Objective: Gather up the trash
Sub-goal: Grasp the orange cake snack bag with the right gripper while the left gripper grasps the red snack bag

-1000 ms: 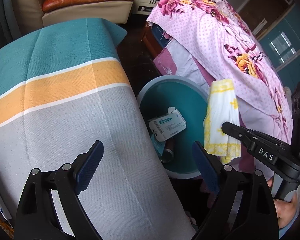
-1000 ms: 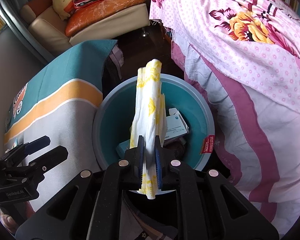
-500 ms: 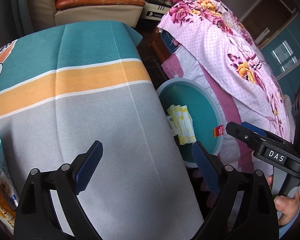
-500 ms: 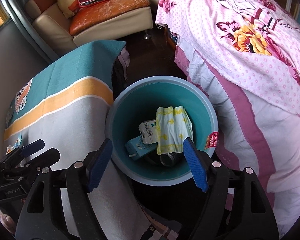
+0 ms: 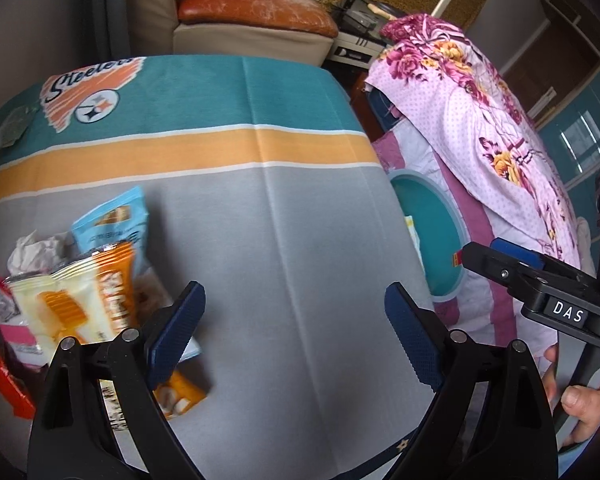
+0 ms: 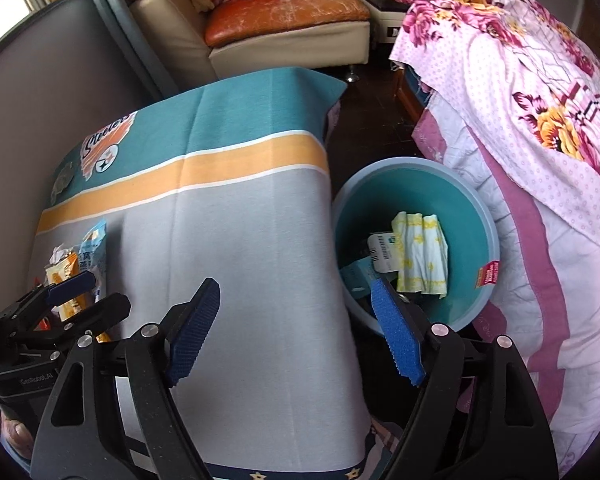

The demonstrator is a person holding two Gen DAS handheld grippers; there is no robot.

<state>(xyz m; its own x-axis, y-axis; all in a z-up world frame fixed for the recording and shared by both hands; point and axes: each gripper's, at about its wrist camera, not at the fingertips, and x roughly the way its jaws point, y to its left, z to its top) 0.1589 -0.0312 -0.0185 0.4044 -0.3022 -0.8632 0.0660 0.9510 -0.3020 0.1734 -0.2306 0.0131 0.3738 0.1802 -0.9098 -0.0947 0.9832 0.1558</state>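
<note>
Right gripper hanging over the desk edge, lower middle of the right wrist view, jaws opening wider, nothing between them. Yellow-white napkin lying inside the teal bin at center right, on top of a white labelled box. Left gripper spread wide too, empty, low over the grey part of the striped cloth. Pile of trash at lower left of the left wrist view: orange snack packet, light blue pouch, crumpled tissue. Floral bedspread right beside the bin.
</note>
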